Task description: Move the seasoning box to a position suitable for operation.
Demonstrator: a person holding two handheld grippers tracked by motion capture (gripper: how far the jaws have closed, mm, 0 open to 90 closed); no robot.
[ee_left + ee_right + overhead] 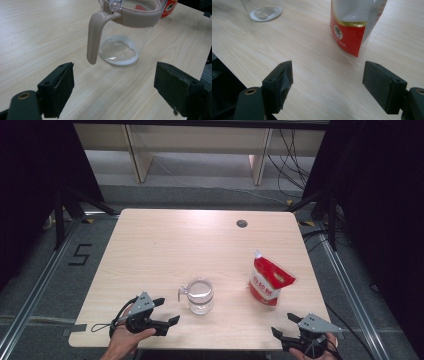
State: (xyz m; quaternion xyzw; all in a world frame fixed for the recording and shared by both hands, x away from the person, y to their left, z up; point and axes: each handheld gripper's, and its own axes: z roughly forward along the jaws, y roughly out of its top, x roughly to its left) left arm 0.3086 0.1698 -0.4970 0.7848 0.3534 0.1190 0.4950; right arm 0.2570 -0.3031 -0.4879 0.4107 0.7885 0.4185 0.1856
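Left hand-held gripper (167, 311): released, jaws standing wide apart with nothing between them, held low over the near edge of the counter (165, 240). In the left gripper view its two black pads (62, 87) flank bare wood. Directly ahead of the jaws, near but not touching, stands the clear jug (200, 296), upright on the counter. Its beige handle (94, 37) faces this gripper and hangs just beyond the gap between the jaws, closer to the left-hand jaw. A beige rim band runs round the jug's top, and a whitish residue rings the inside of its base.

Right hand-held gripper (284, 325): released, jaws wide apart and empty, held at the near right corner of the counter. The right gripper view shows its pads (379, 85) over bare wood at the counter's edge. Ahead of it and slightly toward the right-hand jaw, near but apart, stands the red-and-white pouch (269, 282), upright with a slight tilt, its upper part clear and showing white contents. The jug lies farther off beyond the left-hand jaw of this gripper, well apart from it.

Jug and pouch stand apart from each other, between the two grippers and farther out on the counter.
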